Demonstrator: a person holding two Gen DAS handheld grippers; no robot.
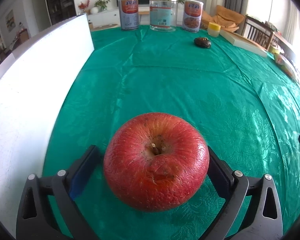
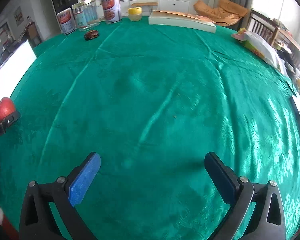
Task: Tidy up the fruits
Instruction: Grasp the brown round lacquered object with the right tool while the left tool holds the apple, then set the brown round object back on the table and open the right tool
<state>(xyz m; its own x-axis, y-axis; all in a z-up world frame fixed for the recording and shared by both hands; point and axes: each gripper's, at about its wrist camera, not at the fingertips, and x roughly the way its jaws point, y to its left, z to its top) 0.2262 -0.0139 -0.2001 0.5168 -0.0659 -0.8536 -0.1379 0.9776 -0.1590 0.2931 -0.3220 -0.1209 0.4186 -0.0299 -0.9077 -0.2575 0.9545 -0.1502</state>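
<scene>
A wrinkled red apple (image 1: pixel 156 161) sits between the fingers of my left gripper (image 1: pixel 153 160), stem end toward the camera, held just above the green tablecloth (image 1: pixel 170 80). The jaws are shut on its sides. In the right wrist view the same apple (image 2: pixel 4 109) shows at the far left edge, in the left gripper. My right gripper (image 2: pixel 152 162) is open and empty over the green tablecloth (image 2: pixel 160 100). A small dark brown fruit (image 1: pixel 202 42) lies far back on the cloth; it also shows in the right wrist view (image 2: pixel 91 34).
A white board (image 1: pixel 30 84) stands along the left. Two tins (image 1: pixel 128 13) (image 1: pixel 192 16) and a clear jar (image 1: pixel 163 13) stand at the back, with a yellow-lidded pot (image 1: pixel 214 29) and a flat box (image 1: pixel 244 42). Packets (image 2: pixel 258 44) lie at the right edge.
</scene>
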